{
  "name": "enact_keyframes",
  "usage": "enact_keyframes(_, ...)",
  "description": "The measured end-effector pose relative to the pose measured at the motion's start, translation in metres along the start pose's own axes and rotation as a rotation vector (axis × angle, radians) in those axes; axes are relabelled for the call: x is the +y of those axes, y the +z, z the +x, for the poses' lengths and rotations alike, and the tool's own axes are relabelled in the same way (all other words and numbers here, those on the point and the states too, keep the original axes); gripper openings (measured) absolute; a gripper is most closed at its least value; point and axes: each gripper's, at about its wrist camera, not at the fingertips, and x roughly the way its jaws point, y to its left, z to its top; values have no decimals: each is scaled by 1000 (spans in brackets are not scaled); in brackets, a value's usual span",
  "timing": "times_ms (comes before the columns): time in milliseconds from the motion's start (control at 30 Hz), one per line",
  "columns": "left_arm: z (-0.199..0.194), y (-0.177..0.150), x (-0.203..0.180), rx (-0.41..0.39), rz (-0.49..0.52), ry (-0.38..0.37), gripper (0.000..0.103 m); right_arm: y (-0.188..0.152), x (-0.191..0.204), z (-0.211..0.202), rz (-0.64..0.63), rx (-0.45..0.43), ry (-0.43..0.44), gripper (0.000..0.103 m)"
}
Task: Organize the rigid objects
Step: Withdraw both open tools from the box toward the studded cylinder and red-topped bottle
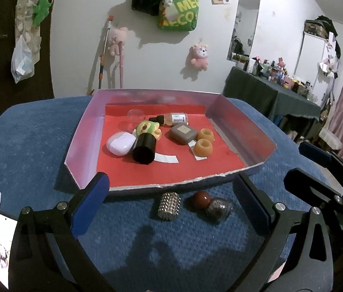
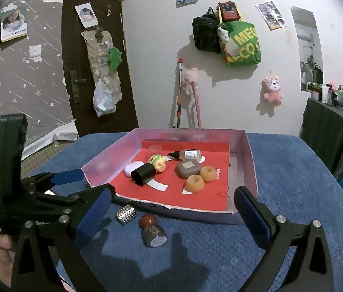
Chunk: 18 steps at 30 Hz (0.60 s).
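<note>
We had both grippers, left point(image 1: 171, 203) and right point(image 2: 172, 210), spread wide, empty, hovering over the studded cylinder point(image 1: 169, 205) beside the tray point(image 1: 242, 121).

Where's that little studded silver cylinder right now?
The studded silver cylinder lies on the blue cloth, just outside the tray's torn front edge, left of the brown-capped bottle.

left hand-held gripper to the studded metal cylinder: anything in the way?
Nothing visible. The left hand-held gripper is open, and the studded metal cylinder lies on the blue cloth between its fingers, in front of the tray. The red-capped jar lies to the cylinder's right.
</note>
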Motion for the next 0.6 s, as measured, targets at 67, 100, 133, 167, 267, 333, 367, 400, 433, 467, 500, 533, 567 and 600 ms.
enact_keyframes(67, 0, -2, -1, 5, 0, -2, 103, -3, 0, -2, -3, 2, -6, 103)
enact_keyframes(100, 0, -4, -1, 9, -1, -3, 103, -5, 1, -2, -3, 4, -8, 103)
enact_keyframes(133, 0, -5, -2, 11, -1, -4, 103, -6, 1, -2, -2, 6, -9, 103)
enact_keyframes(167, 1, -7, -2, 14, -1, -4, 103, -9, 1, -3, -1, 10, -10, 103)
enact_keyframes(267, 1, -12, -3, 20, 0, 4, 103, -12, 0, -3, 4, 18, -15, 103)
enact_keyframes(333, 0, -14, -4, 22, 2, 9, 103, -15, -1, -2, 8, 24, -17, 103)
enact_keyframes(367, 0, -15, -4, 23, 2, 6, 103, -16, -2, -3, 11, 27, -18, 103)
enact_keyframes(400, 0, -17, -4, 23, 0, 3, 103, -18, -3, -3, 13, 30, -18, 103)
enact_keyframes(433, 1, -18, -3, 26, -4, 0, 103, -18, -4, -2, 17, 33, -18, 103)
enact_keyframes(467, 2, -20, -2, 31, -8, -2, 103, -19, -5, -2, 21, 38, -16, 103)
enact_keyframes(500, 3, -21, 0, 40, -18, -10, 103, -20, -6, -1, 24, 43, -13, 103)
enact_keyframes(533, 5, -21, 1, 45, -24, -14, 103, -21, -5, 0, 25, 49, -12, 101)
enact_keyframes(567, 6, -22, 2, 50, -31, -20, 103, -22, -5, 2, 23, 57, -11, 99)
enact_keyframes(600, 7, -23, 4, 55, -39, -25, 103, -23, -5, 3, 20, 65, -11, 93)
